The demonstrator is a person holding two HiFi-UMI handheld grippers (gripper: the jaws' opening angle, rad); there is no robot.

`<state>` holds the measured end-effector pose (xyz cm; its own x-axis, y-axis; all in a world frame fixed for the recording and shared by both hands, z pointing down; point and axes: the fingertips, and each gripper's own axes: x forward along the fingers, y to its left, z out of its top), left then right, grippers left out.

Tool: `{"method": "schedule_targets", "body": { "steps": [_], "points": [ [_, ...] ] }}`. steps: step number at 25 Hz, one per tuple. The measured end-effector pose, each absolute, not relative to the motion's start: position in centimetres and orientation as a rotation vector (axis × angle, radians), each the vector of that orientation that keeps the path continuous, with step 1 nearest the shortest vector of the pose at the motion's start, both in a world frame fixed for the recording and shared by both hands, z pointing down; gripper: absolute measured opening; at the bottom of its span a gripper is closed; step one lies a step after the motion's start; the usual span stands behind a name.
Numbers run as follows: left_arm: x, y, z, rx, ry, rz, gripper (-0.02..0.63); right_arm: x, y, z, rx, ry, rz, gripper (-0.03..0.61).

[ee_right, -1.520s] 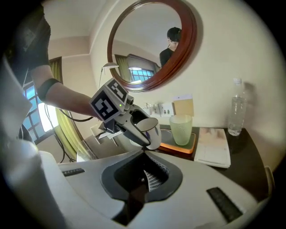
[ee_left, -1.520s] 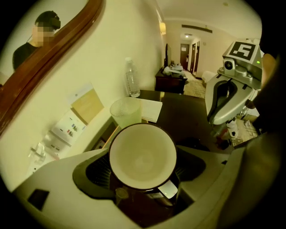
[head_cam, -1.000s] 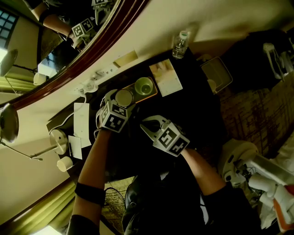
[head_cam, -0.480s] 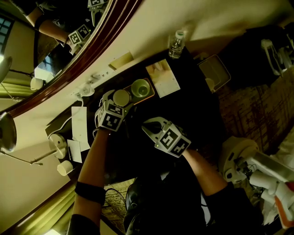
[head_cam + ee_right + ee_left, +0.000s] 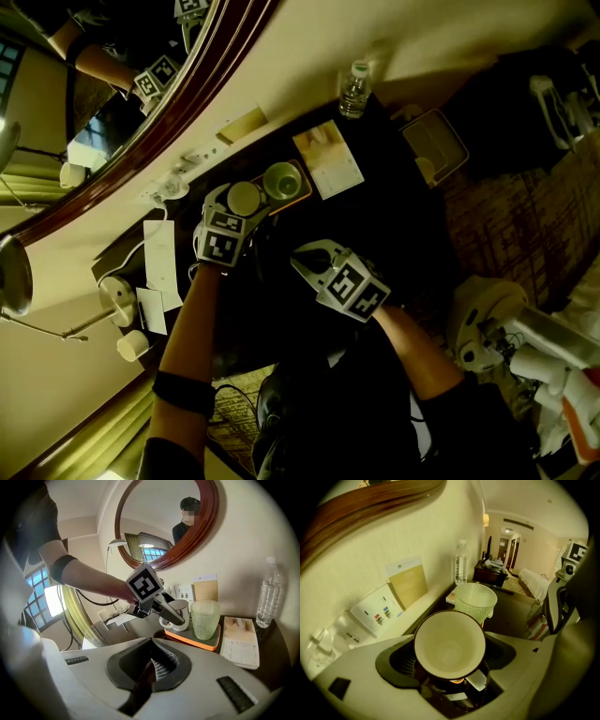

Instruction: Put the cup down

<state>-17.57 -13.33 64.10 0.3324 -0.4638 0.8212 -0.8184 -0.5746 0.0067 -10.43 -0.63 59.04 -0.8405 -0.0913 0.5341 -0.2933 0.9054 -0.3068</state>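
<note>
A white cup [image 5: 244, 198] with a dark rim stands upright between the jaws of my left gripper [image 5: 247, 201], which is shut on it. In the left gripper view the cup [image 5: 450, 644] fills the gap between the jaws. In the right gripper view the cup [image 5: 180, 610] is at the left end of the orange tray [image 5: 192, 639], beside a ribbed green glass [image 5: 205, 618]. Whether its base touches the tray I cannot tell. My right gripper [image 5: 302, 256] hangs over the dark table, shut and with nothing in it.
A water bottle [image 5: 353, 90] stands at the wall beyond an open booklet [image 5: 328, 159]. The tray [image 5: 305, 194] lies against the wall below the round mirror [image 5: 141, 84]. Wall sockets [image 5: 375, 613], a card [image 5: 408, 581] and a desk lamp [image 5: 117, 286] are to the left.
The head view has drifted slightly. My left gripper has rolled a little with the cup still in it. The right gripper has stayed in place.
</note>
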Motion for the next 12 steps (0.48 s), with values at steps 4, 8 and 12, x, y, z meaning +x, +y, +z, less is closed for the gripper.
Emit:
{"method": "schedule_targets", "body": {
  "steps": [4, 8, 12],
  "points": [
    [-17.7, -13.4, 63.9, 2.194, -1.169, 1.150, 0.414, -10.3, -0.7, 59.5, 0.286, -2.534, 0.520, 0.000],
    [-17.5, -13.5, 63.1, 2.222, -1.192, 1.157, 0.419, -10.0, -0.7, 59.5, 0.286, -2.513, 0.537, 0.000],
    [-17.4, -12.9, 61.6, 2.235, -1.186, 1.152, 0.419, -9.6, -0.8, 59.0, 0.297, -2.500, 0.551, 0.000]
  ]
}}
